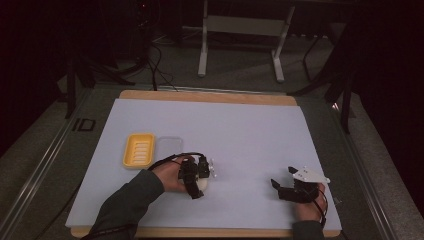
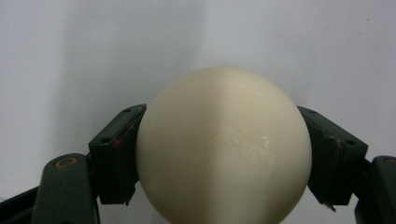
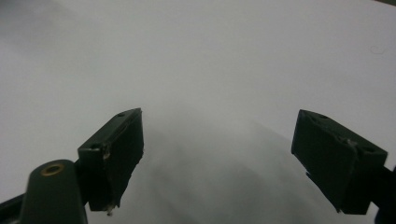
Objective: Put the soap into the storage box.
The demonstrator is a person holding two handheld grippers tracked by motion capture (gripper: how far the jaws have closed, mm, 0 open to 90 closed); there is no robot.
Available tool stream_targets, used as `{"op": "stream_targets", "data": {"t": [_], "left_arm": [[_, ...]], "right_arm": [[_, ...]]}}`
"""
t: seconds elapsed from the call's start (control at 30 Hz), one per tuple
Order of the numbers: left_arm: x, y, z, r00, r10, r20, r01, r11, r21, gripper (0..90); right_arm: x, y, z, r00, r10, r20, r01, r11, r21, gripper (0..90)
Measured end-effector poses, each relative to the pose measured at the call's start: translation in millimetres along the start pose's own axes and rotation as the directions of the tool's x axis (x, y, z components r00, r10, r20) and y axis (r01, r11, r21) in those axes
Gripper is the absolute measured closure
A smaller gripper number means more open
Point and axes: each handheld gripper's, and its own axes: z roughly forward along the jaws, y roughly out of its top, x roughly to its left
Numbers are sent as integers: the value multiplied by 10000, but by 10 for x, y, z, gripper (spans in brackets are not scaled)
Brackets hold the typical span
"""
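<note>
Soap bar (image 2: 224, 149), cream, rounded, sits clamped btwn both jaws of my left gripper (image 1: 198, 181), pads pressed on its sides, low over the white table (image 1: 250, 135), front-left area. Yellow soap dish (image 1: 138, 149) and clear lid (image 1: 169, 148) lie just behind-left. My right gripper (image 1: 286, 186) rests w/ jaws wide apart, nothing btwn them, well to the right.

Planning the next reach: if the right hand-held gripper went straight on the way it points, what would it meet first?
Probably just the white table sheet: the right hand-held gripper stands open with nothing between its jaws, and bare sheet lies ahead. Depth is unclear.
</note>
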Motion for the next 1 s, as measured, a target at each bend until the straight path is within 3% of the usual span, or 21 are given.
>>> {"op": "stream_targets", "data": {"t": [1.0], "left_arm": [[243,-218,-275,9948,-968,-307,958,9949,-316,240]], "right_arm": [[0,0,-1,10000,8,7,-8,10000,-2,169]]}}
